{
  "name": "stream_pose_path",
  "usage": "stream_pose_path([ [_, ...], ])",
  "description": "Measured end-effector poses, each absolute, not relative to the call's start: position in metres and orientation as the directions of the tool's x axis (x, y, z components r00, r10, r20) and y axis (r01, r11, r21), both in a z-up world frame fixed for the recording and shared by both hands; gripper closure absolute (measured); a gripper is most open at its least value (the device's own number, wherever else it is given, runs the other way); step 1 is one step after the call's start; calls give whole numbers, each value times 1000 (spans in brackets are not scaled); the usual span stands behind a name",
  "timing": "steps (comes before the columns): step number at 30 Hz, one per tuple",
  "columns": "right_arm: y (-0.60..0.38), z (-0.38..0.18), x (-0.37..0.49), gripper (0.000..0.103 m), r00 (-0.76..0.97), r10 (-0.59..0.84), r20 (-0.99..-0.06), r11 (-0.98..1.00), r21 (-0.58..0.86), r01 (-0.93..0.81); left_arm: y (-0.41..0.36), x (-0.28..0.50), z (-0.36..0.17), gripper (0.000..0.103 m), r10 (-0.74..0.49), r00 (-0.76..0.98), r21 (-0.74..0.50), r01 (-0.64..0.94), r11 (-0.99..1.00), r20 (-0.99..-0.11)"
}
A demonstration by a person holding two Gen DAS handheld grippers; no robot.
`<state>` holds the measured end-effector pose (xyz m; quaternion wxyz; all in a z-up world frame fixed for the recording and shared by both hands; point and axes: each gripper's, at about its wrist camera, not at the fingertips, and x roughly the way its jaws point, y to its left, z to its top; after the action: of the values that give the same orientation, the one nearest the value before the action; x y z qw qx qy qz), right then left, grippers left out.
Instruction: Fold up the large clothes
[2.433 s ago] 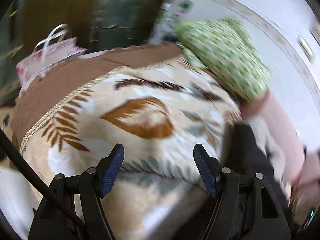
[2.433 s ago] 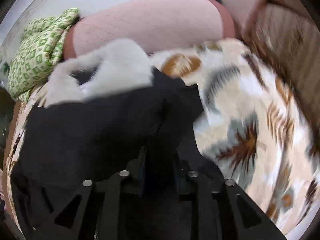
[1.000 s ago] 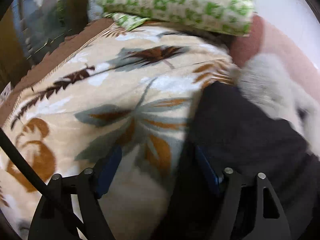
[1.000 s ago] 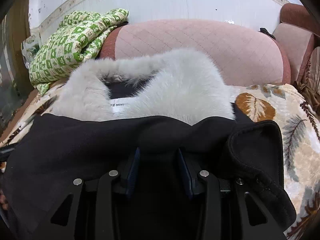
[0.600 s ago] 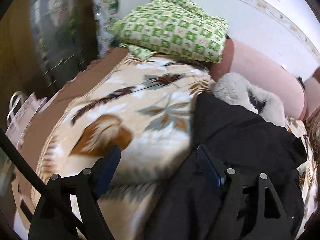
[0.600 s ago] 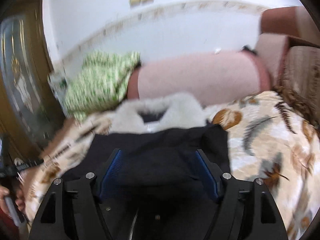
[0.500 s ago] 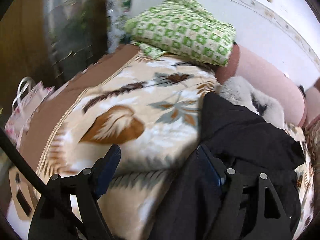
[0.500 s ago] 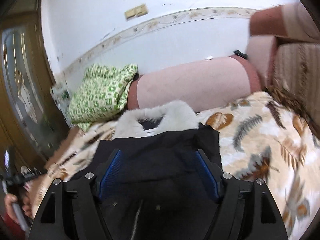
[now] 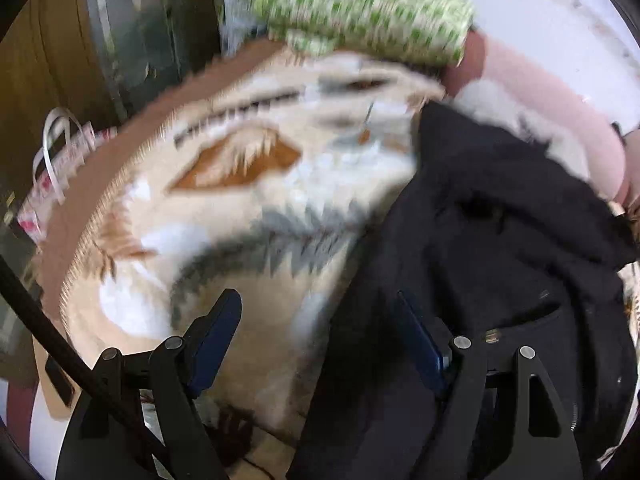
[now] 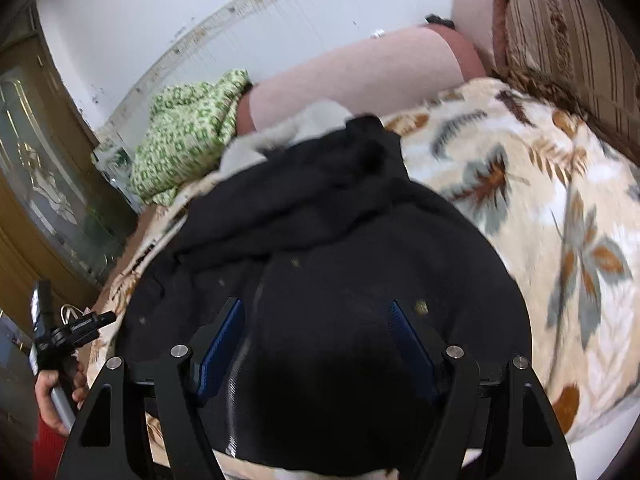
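A black coat [image 10: 320,248] with a pale grey fur collar [image 10: 308,124] lies on a leaf-patterned blanket [image 10: 540,200]. In the left wrist view the coat [image 9: 500,240] fills the right side, its fur collar [image 9: 500,108] at the far end. My left gripper [image 9: 320,316] is open and empty, above the coat's left edge and the blanket [image 9: 240,200]. My right gripper [image 10: 316,328] is open and empty, held over the near part of the coat. The left gripper also shows in the right wrist view [image 10: 76,328], held in a hand at the left.
A green checked cloth [image 10: 188,132] lies at the far left of a pink sofa back [image 10: 360,68]. A striped cushion [image 10: 560,32] is at the right. A wooden glass door [image 9: 132,32] and a bag with white handles [image 9: 56,160] stand left of the sofa.
My right gripper let go of the coat, opened and drew back and up. My left gripper swung from the blanket toward the coat's left edge and stays open.
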<state>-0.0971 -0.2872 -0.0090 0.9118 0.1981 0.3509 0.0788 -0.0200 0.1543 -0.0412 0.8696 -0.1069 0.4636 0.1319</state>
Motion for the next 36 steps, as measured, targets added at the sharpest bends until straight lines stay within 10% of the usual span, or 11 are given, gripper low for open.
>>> stream_pose_path([
  [3,-296,-21,-100,25,720,283,-633,907,422,14,153,-22,-62,68,-5,498,-168,-283,944,-867],
  [7,-304,-31,-99,25,712,262,-651,912,408,38,135,-39,-61,75,29,504,-110,-244,963,-863],
  [12,-304,-38,-96,25,704,258,-662,912,407,49,128,-63,-43,75,90,529,-64,-267,962,-844],
  [19,-287,-42,-96,25,724,251,-642,914,404,42,126,-84,-2,38,210,619,3,-318,948,-756],
  [36,-254,-39,-100,25,778,109,-619,978,205,26,103,-90,13,30,330,631,146,-326,934,-702],
])
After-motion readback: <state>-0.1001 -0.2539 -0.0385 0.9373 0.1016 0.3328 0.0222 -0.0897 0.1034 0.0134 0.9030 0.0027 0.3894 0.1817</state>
